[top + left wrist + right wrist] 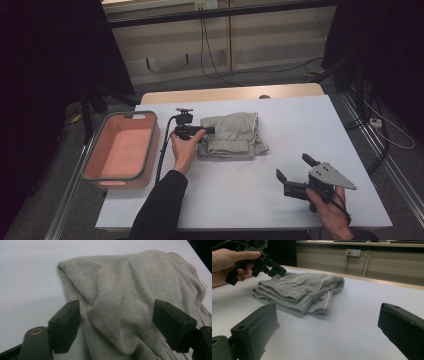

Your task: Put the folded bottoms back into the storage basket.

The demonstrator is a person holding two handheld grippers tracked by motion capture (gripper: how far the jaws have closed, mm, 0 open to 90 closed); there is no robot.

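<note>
Left claw (210, 130) first: I've got it parked at the near-left edge of the folded grey garment (234, 135), jaws spread wide and closed on nothing, and I'd say that's deliberate, because a soft stack like this wants a wide mouth brought in low before any pinch. From its own camera I can see the cloth bulging up between the two black jaws, one jaw just off the garment's edge over bare table (300, 125), the other out over the fabric, so the bite looks lined up on a thick fold rather than a single layer. Right claw (295, 173) is held back, well clear of the garment on its near-right side, also gaping open with nothing in it; my read is that it's waiting its turn or ready to steady the far side. The garment itself sits mid-table, and the pink bin (121, 150) stands just left of it, open side up and empty, which I take as the likely place the cloth is headed. Now the views trade off nicely: the right claw's camera gives me the ribbed cuffs (287, 293) stacked at the garment's near end and a pale stripe down its side, plus the hand (227, 263) gripping the left claw, while the high view alone places the bin relative to the garment.
</note>
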